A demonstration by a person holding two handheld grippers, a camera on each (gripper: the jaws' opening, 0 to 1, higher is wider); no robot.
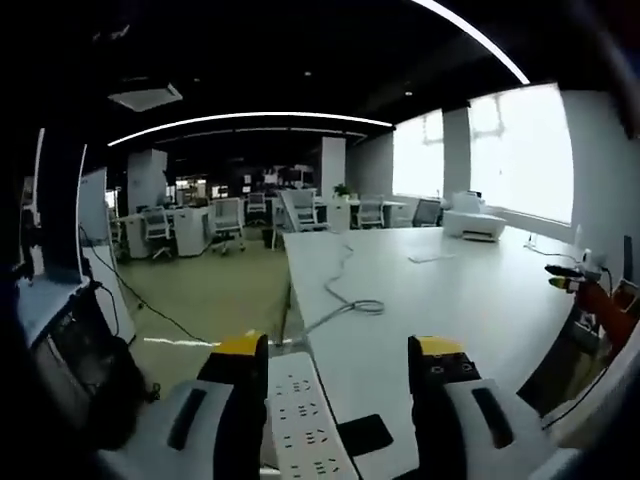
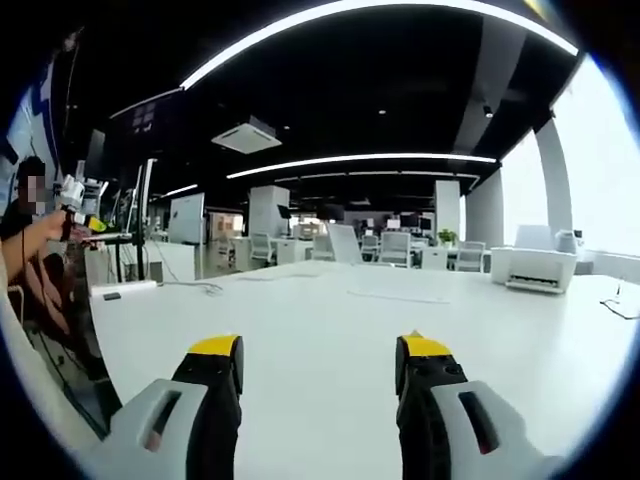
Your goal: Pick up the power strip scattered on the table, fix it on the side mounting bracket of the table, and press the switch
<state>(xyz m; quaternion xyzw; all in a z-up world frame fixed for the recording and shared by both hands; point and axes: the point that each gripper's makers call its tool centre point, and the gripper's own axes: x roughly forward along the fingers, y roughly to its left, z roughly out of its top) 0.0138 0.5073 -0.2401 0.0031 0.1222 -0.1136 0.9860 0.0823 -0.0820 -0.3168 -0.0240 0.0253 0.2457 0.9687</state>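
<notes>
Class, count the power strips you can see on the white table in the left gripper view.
1: the power strip lies at the table's near edge, between the left gripper's jaws. Others may be hidden.

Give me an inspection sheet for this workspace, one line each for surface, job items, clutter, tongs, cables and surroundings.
Surface: large white table, mostly bare.
Job's things: white power strip lying at the table's near edge, between the jaws of the left tongs; mounting bracket not identifiable.
Clutter: small dark flat object beside the strip; white printer at the far side; paper sheet.
Grippers: left tongs open, holding nothing; right tongs open over bare tabletop.
Cables: grey cord trailing across the table, loosely looped.
Surroundings: open office with desks and chairs, bright windows, ceiling light strips; a person at the table's edge.
</notes>
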